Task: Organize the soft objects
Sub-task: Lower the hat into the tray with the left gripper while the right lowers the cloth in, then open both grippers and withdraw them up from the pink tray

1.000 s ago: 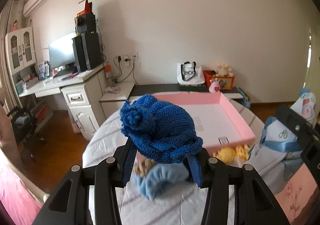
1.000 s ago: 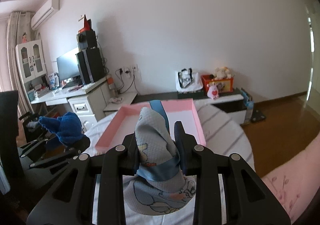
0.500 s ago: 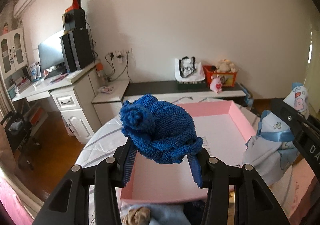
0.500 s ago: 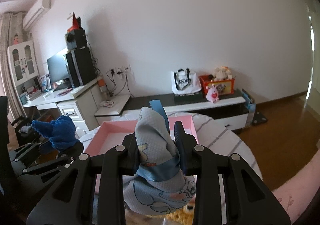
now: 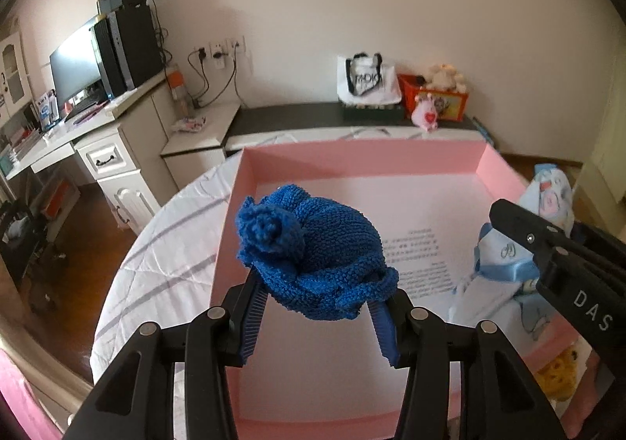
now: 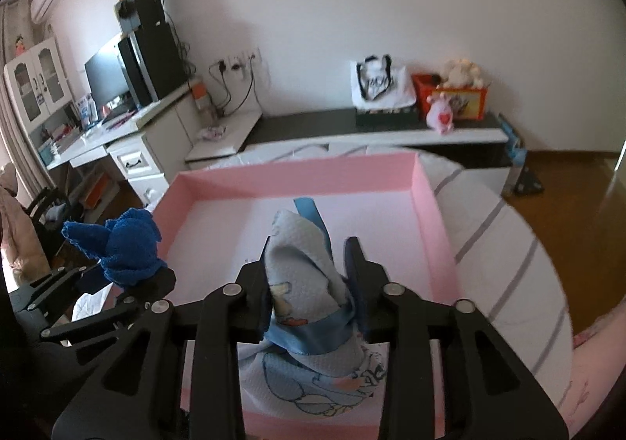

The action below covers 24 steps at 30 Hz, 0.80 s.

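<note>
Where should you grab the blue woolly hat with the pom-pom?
Probably by its rolled brim, from underneath, one finger each side. The blue hat is soft and round, so its thick brim gives the best pinch. The left tool already holds it there, over the pink box.

Your count: two soft pieces held, one box

You have one blue knit hat [image 5: 313, 256], one pale blue printed cloth [image 6: 309, 283], one pink box [image 5: 352, 154] and one yellow soft item [image 5: 559, 377] beside it, with two hand-held grippers: left hand-held gripper [image 5: 317, 314] and right hand-held gripper [image 6: 309, 275].
</note>
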Available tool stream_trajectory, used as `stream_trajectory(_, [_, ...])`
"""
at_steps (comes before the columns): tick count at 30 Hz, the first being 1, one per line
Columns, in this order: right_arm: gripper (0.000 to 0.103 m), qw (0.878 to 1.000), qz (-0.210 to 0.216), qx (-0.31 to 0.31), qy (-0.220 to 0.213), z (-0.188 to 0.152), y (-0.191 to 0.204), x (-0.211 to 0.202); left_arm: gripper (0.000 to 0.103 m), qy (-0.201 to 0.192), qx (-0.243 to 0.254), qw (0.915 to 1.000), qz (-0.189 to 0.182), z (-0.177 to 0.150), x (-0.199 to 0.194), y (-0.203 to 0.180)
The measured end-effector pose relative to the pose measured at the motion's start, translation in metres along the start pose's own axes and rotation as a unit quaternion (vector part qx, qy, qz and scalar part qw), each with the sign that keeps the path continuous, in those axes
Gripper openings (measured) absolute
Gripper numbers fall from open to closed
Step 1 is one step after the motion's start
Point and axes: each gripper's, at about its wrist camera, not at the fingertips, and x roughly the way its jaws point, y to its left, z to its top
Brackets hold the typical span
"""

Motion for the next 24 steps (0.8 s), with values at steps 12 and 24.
stream_trajectory(12, [0.100,0.997,-0.050,-0.006,-0.053,-0.003,0.001,-0.026,0.089,-0.017,-0.015,0.9996,0.013,0.001,0.010,0.001])
stream_trajectory(24, [0.101,0.998,-0.048,0.002,-0.042,-0.004,-0.007,-0.025,0.094,-0.015,-0.028,0.9994,0.016,-0.045,-0.022,0.006])
